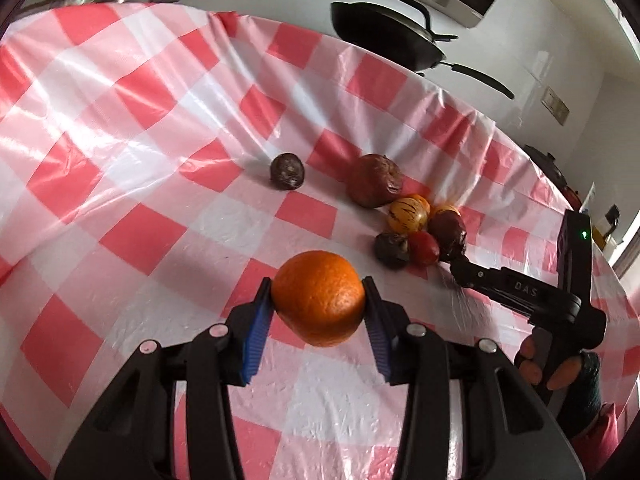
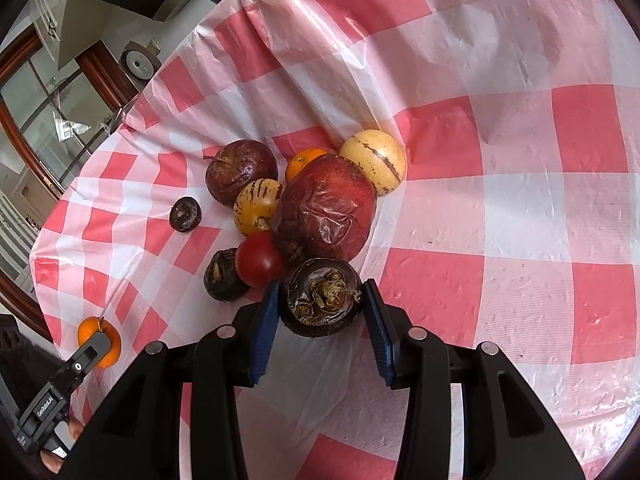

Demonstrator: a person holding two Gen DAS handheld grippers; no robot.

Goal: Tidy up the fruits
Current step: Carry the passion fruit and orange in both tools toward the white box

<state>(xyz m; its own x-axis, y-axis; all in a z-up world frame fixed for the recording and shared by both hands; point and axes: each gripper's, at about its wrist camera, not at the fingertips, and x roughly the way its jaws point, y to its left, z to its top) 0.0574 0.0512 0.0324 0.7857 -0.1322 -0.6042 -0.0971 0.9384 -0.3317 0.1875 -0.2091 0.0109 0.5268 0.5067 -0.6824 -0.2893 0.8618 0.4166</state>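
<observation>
My left claw (image 1: 318, 300) is clamped on an orange (image 1: 319, 297), both blue pads pressed against its sides, and the fruit hangs clear above the red-and-white checked cloth (image 1: 160, 184). My right claw (image 2: 322, 300) is closed the same way on a dark, wrinkled round fruit (image 2: 322, 297) with a dried stem end facing the camera; it sits at the near edge of the pile.

From the left wrist, the pile lies toward two o'clock of the orange, and the right claw's black arm comes in from three o'clock, its tip hidden among the fruit. This view alone shows a lone dark fruit (image 1: 287, 171) set apart at eleven o'clock of the orange, and a black pan (image 1: 384, 36) beyond the far edge of the cloth at one o'clock.

The right wrist view opens the pile up. A big wrinkled red apple (image 2: 326, 208) lies at twelve o'clock of my held fruit, touching it or nearly so. A red tomato (image 2: 260, 258) sits at ten o'clock, with a dark fruit (image 2: 224, 276) just beside it. Two striped yellow fruits (image 2: 258, 206) (image 2: 374, 164) flank the apple, a small orange (image 2: 304, 162) peeks out behind it, and a dark red apple (image 2: 241, 172) lies at eleven o'clock. At eight o'clock, the left claw shows with its orange.
</observation>
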